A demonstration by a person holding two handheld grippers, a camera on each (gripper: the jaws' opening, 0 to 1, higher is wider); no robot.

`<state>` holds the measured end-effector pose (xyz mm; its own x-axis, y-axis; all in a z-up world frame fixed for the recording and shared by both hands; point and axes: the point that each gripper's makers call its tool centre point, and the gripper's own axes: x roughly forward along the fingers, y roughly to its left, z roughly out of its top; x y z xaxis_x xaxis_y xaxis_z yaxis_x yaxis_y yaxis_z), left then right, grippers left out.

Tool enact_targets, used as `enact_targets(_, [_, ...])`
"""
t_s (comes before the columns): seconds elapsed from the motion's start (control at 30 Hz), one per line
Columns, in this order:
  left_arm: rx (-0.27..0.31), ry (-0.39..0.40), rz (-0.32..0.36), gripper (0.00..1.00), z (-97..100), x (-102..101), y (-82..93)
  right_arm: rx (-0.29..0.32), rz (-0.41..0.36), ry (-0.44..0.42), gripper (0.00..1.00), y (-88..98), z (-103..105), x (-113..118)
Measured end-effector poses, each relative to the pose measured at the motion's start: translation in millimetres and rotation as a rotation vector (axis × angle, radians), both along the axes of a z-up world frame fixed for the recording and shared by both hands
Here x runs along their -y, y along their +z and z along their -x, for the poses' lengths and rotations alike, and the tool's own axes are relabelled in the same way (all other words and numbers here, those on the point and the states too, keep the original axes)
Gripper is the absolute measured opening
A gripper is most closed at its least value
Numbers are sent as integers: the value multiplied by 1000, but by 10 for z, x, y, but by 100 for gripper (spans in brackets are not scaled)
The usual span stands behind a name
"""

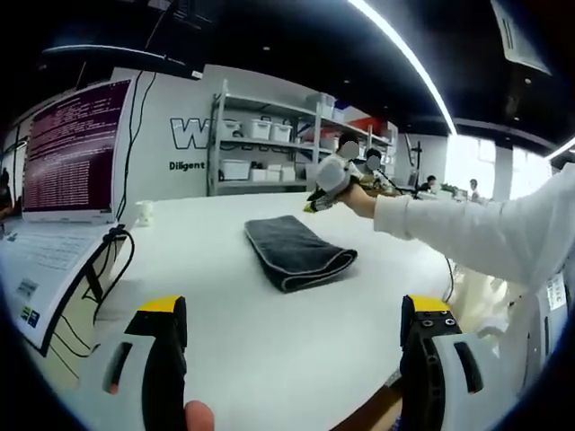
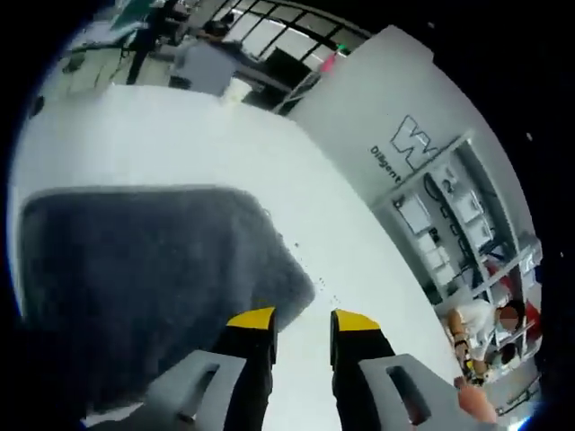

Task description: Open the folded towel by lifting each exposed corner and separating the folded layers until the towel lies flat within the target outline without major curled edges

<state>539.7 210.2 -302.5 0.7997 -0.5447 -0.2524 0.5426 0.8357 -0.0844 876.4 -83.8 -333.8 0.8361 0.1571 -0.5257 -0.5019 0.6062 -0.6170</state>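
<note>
Left gripper view: I see a smooth white table (image 1: pixel 269 296) with a soft, fuzzy grey towel (image 1: pixel 296 253) folded into a thick rectangle in the middle. My left gripper (image 1: pixel 292 328) is wide open, holding nothing. My right gripper (image 2: pixel 302 321) hovers over the towel's edge, 2 jaws slightly apart, empty.

Towel (image 1: pixel 296 253): dark grey cloth, soft matt nap w/ a fuzzy pile, stitched hem along the folded edge; in right gripper view (image 2: pixel 144 278) it looks plush, no sheen. Desk (image 1: pixel 269 332): smooth white top, matt w/ slight gloss. Left hand-held gripper (image 1: pixel 292 337): black plastic jaws, yellow tips, white plastic body. Right hand-held gripper (image 2: pixel 304 325): same black plastic w/ yellow tips, smooth. Shelf (image 1: pixel 269 144): grey metal frame, white plastic bins. Sleeve (image 1: pixel 485 233): white cloth.
</note>
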Motion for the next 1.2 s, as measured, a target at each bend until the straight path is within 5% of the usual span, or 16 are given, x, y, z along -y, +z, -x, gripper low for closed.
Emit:
enact_targets(0.23, [19, -8, -2, 98, 33, 29, 59, 64, -284, 143, 23, 268, 925, -182])
enact_targets(0.5, [16, -20, -9, 98, 37, 73, 39, 92, -549, 122, 46, 498, 1795, 14])
enact_targets(0.8, [3, -36, -29, 98, 17, 149, 2, 43, -694, 37, 66, 473, 2553, 347])
enact_targets(1.2, [-5, -37, -60, 99, 20, 302, -53, 21, -802, 5, 87, 300, 3061, 581])
